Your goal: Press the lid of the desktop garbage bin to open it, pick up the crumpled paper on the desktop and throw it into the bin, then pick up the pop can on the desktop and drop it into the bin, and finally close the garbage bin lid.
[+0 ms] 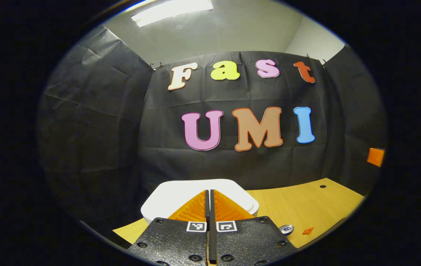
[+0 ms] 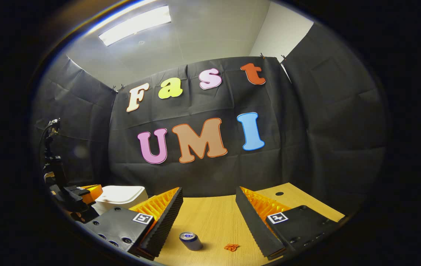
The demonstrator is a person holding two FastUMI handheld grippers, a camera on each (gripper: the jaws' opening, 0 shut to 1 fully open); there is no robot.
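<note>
The white desktop bin [image 1: 173, 197] stands at the table's back left with its lid down. My left gripper [image 1: 209, 191] is shut with nothing in it, its tips right over the lid; whether they touch it I cannot tell. In the right gripper view that left gripper [image 2: 92, 192] sits at the left edge of the bin [image 2: 121, 195]. A small pop can [image 2: 190, 240] stands upright on the wood, and a crumpled orange paper [image 2: 231, 247] lies just right of it. My right gripper [image 2: 208, 189] is open above and behind both. The can [image 1: 287, 229] and paper [image 1: 308, 231] appear low right in the left gripper view.
The wooden table [image 2: 214, 214] runs back to the black cloth wall. A small round hole [image 2: 279, 193] is in its far right corner. An orange block [image 1: 376, 157] sticks out from the right wall. A dark cable [image 2: 49, 147] rises from the left gripper.
</note>
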